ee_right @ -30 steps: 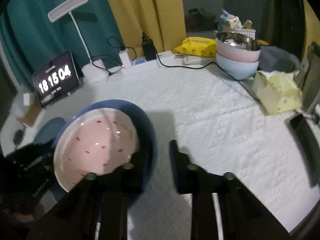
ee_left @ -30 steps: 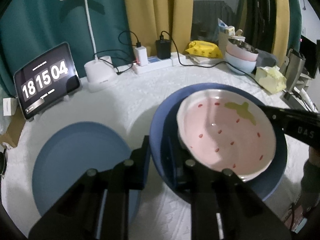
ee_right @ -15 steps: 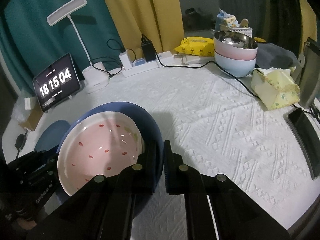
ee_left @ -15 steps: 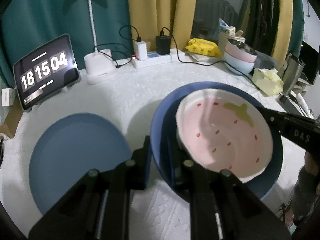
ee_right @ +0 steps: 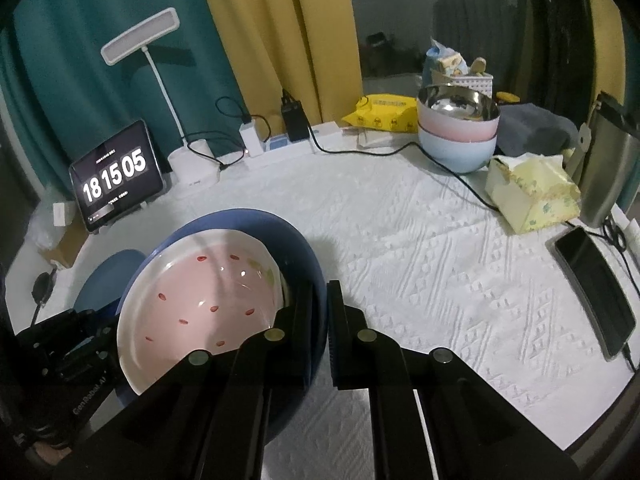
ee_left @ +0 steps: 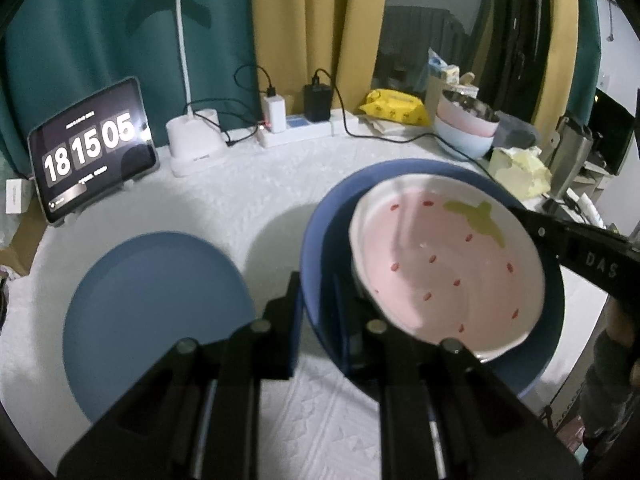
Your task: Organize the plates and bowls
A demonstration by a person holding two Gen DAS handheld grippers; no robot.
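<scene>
pink red-speckled bowl [ee_left: 444, 268], dark blue bowl [ee_left: 324, 240], blue plate [ee_left: 156, 316]

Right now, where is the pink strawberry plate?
In both wrist views the pink strawberry plate sits inside the dark blue dish, right of the flat blue plate on the white tablecloth.

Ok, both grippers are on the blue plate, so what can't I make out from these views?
- Underside of the blue plate, both views: hidden by the plate itself.
- Light blue plate, right view: mostly behind the blue plate.
- Stacked bowls' contents: only the steel top one shows.
- Phone: end cut off.
</scene>
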